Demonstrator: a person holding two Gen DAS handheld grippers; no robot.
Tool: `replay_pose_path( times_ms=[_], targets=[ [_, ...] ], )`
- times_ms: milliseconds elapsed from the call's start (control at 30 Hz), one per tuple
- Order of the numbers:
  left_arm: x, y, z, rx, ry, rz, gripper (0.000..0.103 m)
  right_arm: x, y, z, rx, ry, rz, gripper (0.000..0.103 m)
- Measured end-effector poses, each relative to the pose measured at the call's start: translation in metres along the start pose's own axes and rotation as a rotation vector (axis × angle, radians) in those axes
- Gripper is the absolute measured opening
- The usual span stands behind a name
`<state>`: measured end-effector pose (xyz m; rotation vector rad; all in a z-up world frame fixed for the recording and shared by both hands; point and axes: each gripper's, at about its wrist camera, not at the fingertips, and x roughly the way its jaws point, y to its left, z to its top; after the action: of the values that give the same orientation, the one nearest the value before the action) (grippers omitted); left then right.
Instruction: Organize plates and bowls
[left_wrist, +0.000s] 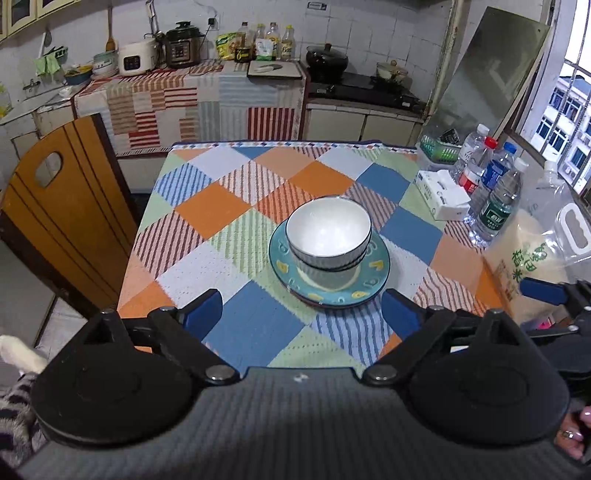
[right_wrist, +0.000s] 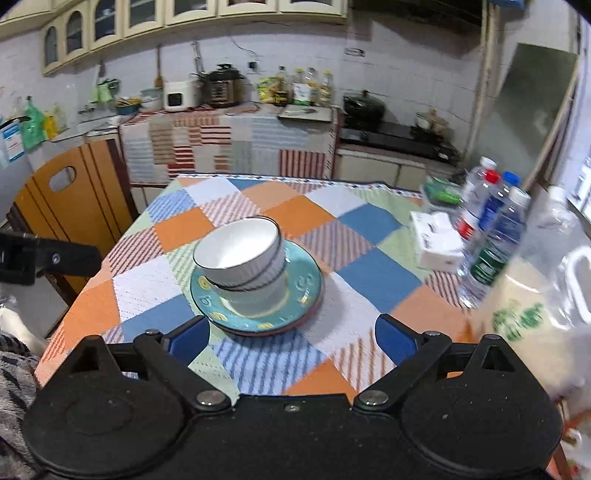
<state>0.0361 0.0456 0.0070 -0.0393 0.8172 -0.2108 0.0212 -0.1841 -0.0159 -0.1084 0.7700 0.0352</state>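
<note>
Two white ribbed bowls (left_wrist: 328, 230) sit nested on a teal plate (left_wrist: 328, 291) stacked on another plate, in the middle of the checked tablecloth. The same stack shows in the right wrist view, bowls (right_wrist: 242, 254) on the teal plate (right_wrist: 303, 288). My left gripper (left_wrist: 301, 314) is open and empty, just short of the plate's near rim. My right gripper (right_wrist: 291, 338) is open and empty, also just in front of the plate. The right gripper's finger shows at the right edge of the left wrist view (left_wrist: 543, 291), and the left gripper at the left edge of the right wrist view (right_wrist: 48, 258).
Several water bottles (left_wrist: 495, 195), a tissue pack (left_wrist: 443, 195), a green basket (left_wrist: 439, 147) and a clear bag of rice (left_wrist: 535, 258) stand along the table's right side. A wooden chair (left_wrist: 62, 206) is at the left. Kitchen counter and stove lie behind.
</note>
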Motion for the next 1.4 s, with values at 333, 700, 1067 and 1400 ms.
replay_pose_path(
  times_ms=[333, 700, 1067, 1400],
  targets=[
    [-0.009, -0.008, -0.017, 0.032, 0.013, 0.061, 0.094, -0.034, -0.001, -0.003, 0.028, -0.002, -0.022, 0.098],
    [0.003, -0.013, -0.027, 0.036, 0.006, 0.107, 0.094, -0.03, 0.0, -0.006, 0.02, 0.004, -0.068, 0.098],
    [0.013, -0.006, -0.029, 0.001, -0.021, 0.144, 0.094, -0.019, 0.002, -0.008, 0.035, 0.022, -0.082, 0.098],
    [0.017, -0.006, -0.03, 0.002, -0.017, 0.143, 0.094, -0.015, -0.002, -0.01, 0.046, 0.028, -0.096, 0.098]
  ],
)
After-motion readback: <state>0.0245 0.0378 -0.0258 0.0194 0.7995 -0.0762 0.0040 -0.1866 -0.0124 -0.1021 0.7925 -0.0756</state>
